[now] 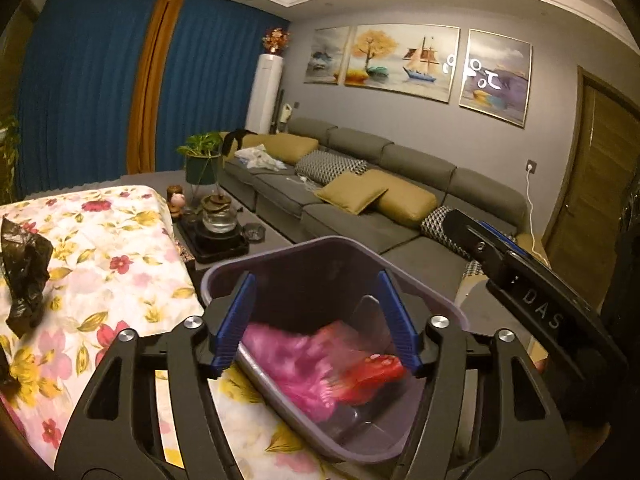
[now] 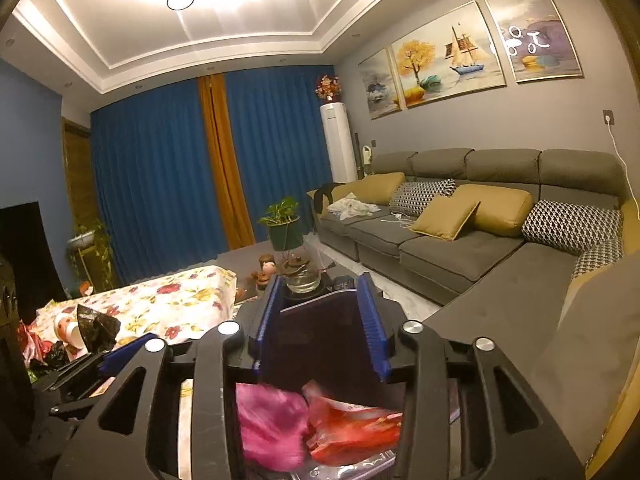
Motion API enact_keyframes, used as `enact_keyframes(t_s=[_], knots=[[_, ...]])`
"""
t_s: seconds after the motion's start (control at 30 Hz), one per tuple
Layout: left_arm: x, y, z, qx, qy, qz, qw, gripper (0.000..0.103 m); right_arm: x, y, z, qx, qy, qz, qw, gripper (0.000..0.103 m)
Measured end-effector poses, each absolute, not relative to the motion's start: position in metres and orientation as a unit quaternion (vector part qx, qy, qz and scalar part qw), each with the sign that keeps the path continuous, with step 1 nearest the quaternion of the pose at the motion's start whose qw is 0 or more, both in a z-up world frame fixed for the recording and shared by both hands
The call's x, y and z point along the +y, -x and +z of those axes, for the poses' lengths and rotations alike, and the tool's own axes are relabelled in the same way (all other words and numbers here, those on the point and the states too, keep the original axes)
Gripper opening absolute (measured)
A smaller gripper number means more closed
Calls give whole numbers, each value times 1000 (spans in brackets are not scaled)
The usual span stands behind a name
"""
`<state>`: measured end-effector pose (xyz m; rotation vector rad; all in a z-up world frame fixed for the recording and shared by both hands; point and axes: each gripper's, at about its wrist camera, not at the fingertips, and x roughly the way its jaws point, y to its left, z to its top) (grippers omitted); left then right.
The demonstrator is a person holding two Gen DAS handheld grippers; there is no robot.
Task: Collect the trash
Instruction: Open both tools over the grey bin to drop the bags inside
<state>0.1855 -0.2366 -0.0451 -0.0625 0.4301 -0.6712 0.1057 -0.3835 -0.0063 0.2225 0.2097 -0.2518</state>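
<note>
Nearest, the left claw [image 1: 316, 320] stands open above the purple bin [image 1: 280, 254], nothing between its pads; the pink bag [image 1: 288, 364] and red wrapper [image 1: 376, 372] lie blurred inside. The right claw [image 2: 320, 320] is open too, gripping nothing. The bin overhangs the floral bench [image 1: 100, 248], so a nudge could tip it. Farther off, the black bag [image 1: 24, 268] waits uncollected.

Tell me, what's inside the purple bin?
Inside the purple bin lie a pink plastic bag and a red wrapper. Anything underneath them is covered, so I cannot tell.
</note>
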Motion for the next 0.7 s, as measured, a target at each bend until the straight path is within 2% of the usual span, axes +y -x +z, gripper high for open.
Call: enact_keyframes(t_s=[0.07,0.27,0.33,0.7], knots=[[-233,-183,-43,205,29,-317,926,74,-383,-102,-7,101,-111,-127,980,51],[-214,-168,-38,188,20,-275,943,86,-376,-89,-5,95,-112,-129,981,64],[-204,-162,-35,184,17,-259,948,87,-373,-84,-5,92,-115,-128,981,69],[-121,-117,-33,173,17,-141,974,90,-330,-61,-5,97,-116,-80,985,73]])
